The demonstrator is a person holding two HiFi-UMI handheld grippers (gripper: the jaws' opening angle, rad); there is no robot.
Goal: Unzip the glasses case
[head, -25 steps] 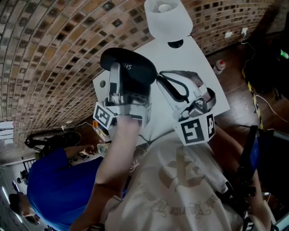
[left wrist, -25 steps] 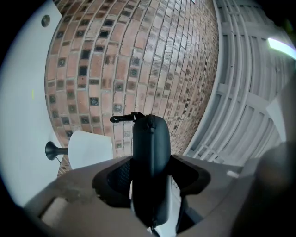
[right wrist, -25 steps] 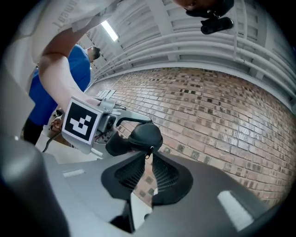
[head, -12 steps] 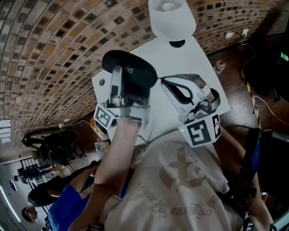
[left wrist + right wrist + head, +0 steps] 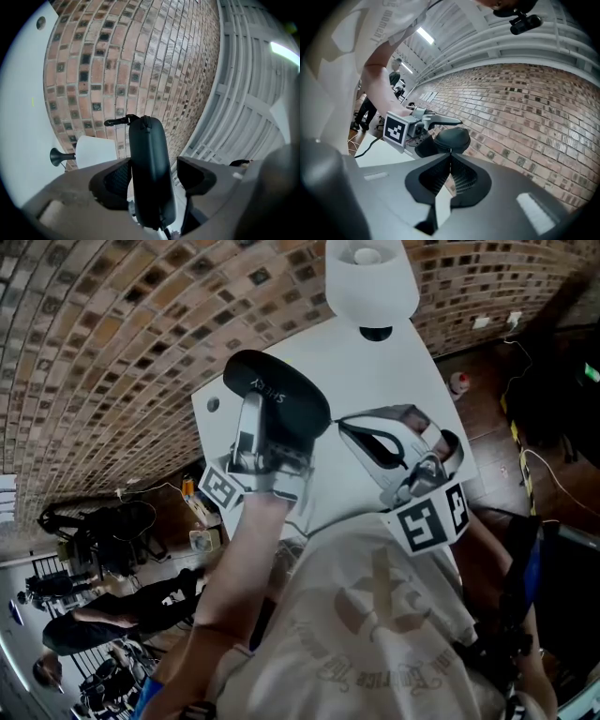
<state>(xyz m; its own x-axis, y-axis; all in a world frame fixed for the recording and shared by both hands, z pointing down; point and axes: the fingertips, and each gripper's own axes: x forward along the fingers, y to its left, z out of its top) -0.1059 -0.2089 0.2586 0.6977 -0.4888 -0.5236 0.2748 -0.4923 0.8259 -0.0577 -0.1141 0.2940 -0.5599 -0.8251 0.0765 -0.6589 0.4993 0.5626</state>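
Two jaws shut, two parting

Right gripper (image 5: pixel 450 159) is pinching shut at the glasses case's (image 5: pixel 454 138) end. Left gripper (image 5: pixel 154 173), jaws just opening, is loosely cradling the case over the table (image 5: pixel 412 371). Likely light, stiff, smooth: clamp its broad sides.

Head view looks steeply down; gripper views share the case (image 5: pixel 147 164).

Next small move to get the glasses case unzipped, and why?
Probably re-close the left claw on the glasses case first. Its jaws have just been opening, and one pad stands off the case. The right claw, shut, sits at the case's edge; whether it has the zipper pull I can't tell. Pulling now would likely drag the loose case.
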